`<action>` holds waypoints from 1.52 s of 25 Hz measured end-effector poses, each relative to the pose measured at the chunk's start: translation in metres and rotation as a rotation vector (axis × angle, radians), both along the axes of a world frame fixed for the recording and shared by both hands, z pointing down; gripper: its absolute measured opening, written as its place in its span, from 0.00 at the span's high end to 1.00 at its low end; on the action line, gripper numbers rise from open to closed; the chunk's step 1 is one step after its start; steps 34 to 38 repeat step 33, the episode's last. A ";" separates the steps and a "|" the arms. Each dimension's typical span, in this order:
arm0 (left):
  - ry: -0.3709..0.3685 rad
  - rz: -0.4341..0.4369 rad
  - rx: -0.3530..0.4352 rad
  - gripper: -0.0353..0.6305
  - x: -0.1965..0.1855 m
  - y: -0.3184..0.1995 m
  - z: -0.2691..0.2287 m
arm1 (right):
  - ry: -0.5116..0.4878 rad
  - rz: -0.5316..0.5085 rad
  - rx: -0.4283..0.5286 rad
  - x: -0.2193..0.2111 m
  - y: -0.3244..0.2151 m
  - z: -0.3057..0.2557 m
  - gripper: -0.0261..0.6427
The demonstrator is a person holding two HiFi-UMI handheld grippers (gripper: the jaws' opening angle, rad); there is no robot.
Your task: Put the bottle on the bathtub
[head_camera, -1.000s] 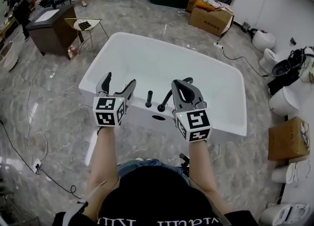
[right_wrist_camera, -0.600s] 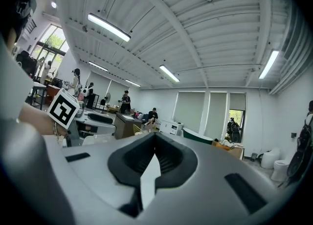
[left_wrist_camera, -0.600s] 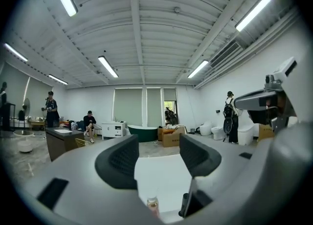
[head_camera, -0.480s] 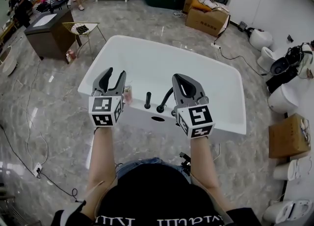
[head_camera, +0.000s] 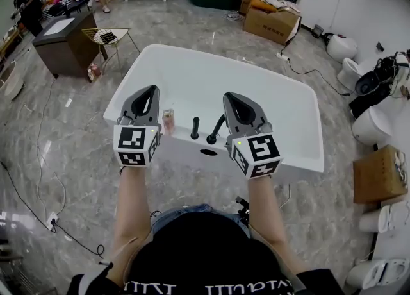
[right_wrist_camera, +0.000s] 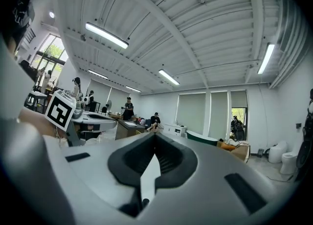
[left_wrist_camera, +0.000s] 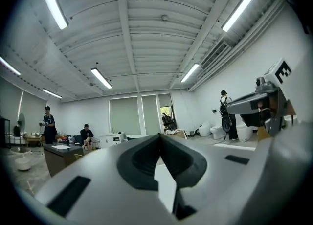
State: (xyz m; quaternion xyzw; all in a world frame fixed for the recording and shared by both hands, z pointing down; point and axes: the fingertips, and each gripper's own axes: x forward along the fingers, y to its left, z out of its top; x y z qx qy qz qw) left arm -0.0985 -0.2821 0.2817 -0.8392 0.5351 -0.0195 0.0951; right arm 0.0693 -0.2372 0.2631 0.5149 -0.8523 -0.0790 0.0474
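Bottle stands upright on the near rim of the bathtub, so I judge the placing itself done. It sits just beside the left gripper and apart from it, with the black tap fittings on its other side.

The left gripper's jaws have just been closing and now meet tip to tip with nothing between them; its own view shows only the room beyond. The right gripper is closed and empty too. Both point level over the rim. As far as I can see, what is left is to draw my hands back.

The bottle is small, with a pinkish body and a paler top. It stands free on the flat white rim. I cannot read any label from the head view.
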 end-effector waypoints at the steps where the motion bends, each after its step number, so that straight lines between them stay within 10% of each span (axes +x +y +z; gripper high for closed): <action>1: 0.000 -0.001 0.007 0.93 0.000 0.001 -0.002 | -0.006 0.000 0.003 0.000 0.001 -0.001 0.94; 38: 0.000 -0.006 0.081 0.93 -0.005 0.005 -0.030 | 0.016 0.040 0.035 0.007 0.003 -0.012 0.94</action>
